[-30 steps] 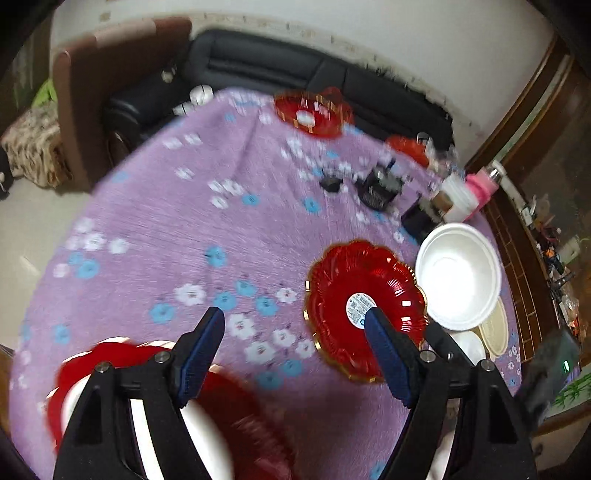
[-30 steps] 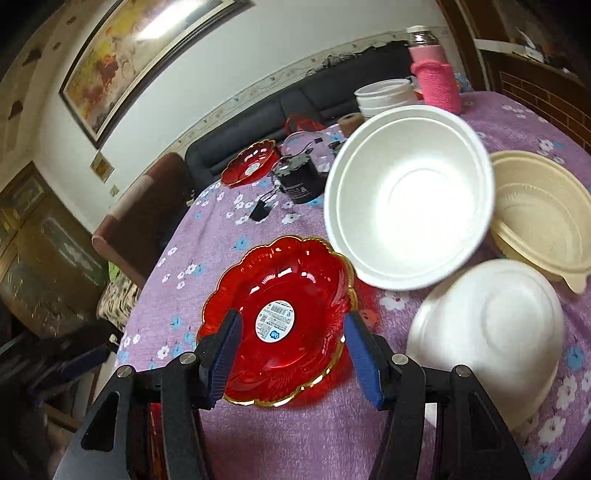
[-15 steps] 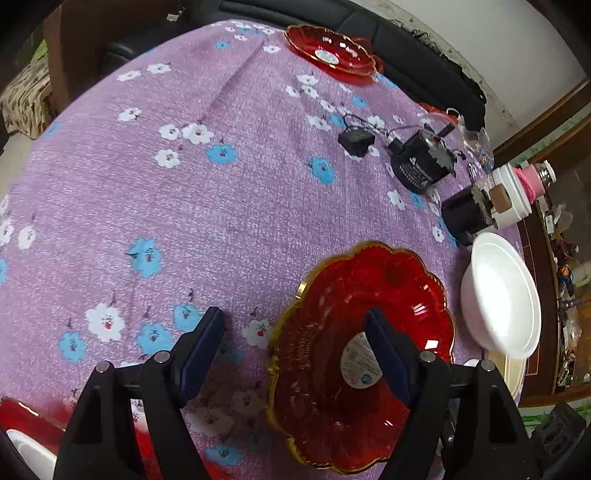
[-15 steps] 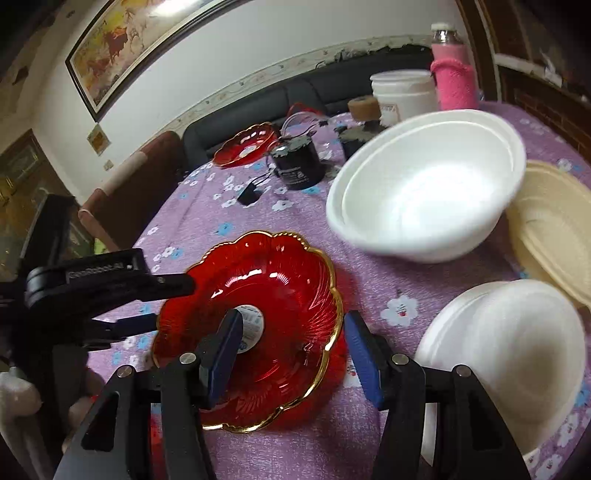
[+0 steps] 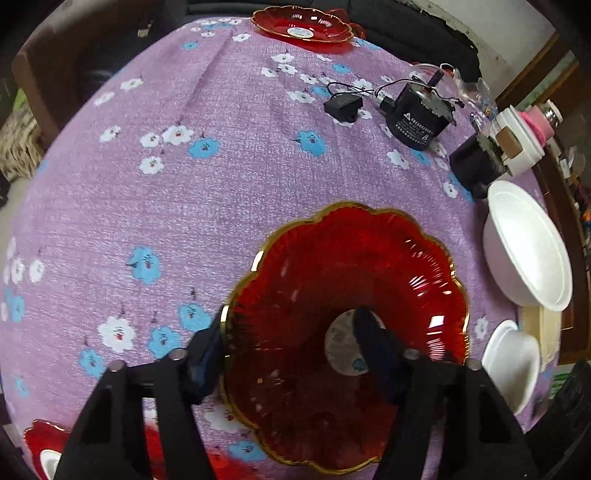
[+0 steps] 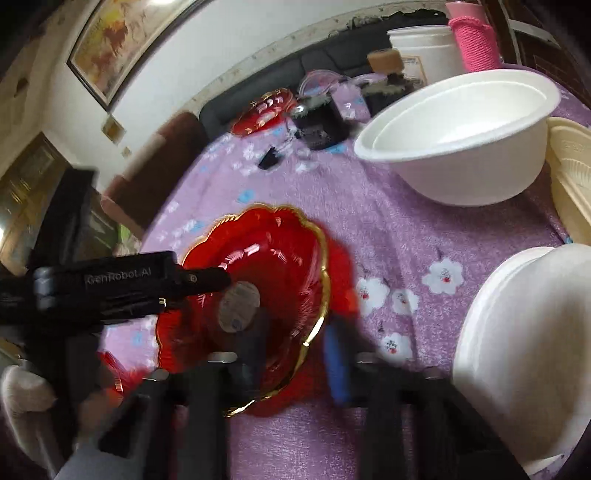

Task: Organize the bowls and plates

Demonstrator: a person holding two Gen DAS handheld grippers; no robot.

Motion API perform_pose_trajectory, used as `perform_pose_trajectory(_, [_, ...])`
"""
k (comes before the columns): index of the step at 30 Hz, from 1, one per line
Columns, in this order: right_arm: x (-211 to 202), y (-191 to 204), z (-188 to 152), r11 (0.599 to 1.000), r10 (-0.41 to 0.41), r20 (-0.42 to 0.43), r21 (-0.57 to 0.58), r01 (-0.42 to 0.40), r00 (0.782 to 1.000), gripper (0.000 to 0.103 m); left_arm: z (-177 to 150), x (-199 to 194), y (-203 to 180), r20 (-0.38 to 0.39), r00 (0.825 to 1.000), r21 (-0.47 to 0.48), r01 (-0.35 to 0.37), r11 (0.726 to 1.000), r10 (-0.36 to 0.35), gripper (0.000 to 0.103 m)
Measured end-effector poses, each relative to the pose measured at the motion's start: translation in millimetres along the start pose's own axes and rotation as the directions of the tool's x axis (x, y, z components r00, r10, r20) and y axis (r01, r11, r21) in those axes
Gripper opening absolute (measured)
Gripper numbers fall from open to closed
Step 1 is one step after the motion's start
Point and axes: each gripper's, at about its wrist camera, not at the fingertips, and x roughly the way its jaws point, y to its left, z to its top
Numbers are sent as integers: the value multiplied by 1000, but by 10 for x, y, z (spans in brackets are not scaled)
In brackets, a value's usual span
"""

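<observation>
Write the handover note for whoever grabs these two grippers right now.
Left gripper: open, jaws astride the red plate rim.
Right gripper: astride another part of that rim; blurred, grip unclear.
Things: second red plate at the table's far edge; white bowl, overturned white bowl and cream bowl sit apart on the right.
Done: plate bracketed.
Left: grip it, then gather plates and bowls.

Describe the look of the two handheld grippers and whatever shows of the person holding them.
Both are matte black plastic, with angular triangular finger arms fixed by silver round bolts. The left gripper and right gripper carry blue pads on their fingertips. From the right wrist view, the left unit's body bears pale "GenRobot.AI" lettering. A pale glove shows at the lower left. No cables visible.
</observation>
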Motion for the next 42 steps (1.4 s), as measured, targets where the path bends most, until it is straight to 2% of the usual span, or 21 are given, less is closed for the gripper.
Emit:
perform_pose_trajectory(2, [-15,-28,-9,1000,-15,9,3,15,1000,17,-15,-18,33,5,1000,-8,-1,1000,1,46])
perform_pose_trajectory(4, [-83,-78,10,1000,-2,33,28,2,999,16,-36,-53,89,5,999,-36,35,999,-35,43])
perform_pose_trajectory(12, [-367,12,14,999,39,118,18,-42,992,16,-244,-443,121,85,994,-53,69,996,-65,43])
perform_pose_trajectory(18, [-534,208,-48,993,119,141,-2,-120,983,16,-555,-879,302,150,986,-76,81,994,-69,43])
perform_pose_trajectory(26, [-619,801,-371,971,209,91,-136,-196,974,16,-1053,-1443,767,275,961,-151,28,988,14,45])
perform_pose_trajectory(33, [-543,1261,-722,932,267,-6,-254,-260,964,17,-1536,-1666,1181,320,944,-233,-10,973,86,48])
perform_pose_trajectory(38, [-464,1449,-899,905,294,-62,-304,-298,954,17,-1758,-1623,1474,304,947,-296,-11,955,105,48])
perform_pose_trajectory(42, [-414,1545,-971,890,305,-81,-331,-314,949,17,-1836,-1473,1643,269,958,-333,-7,943,102,48])
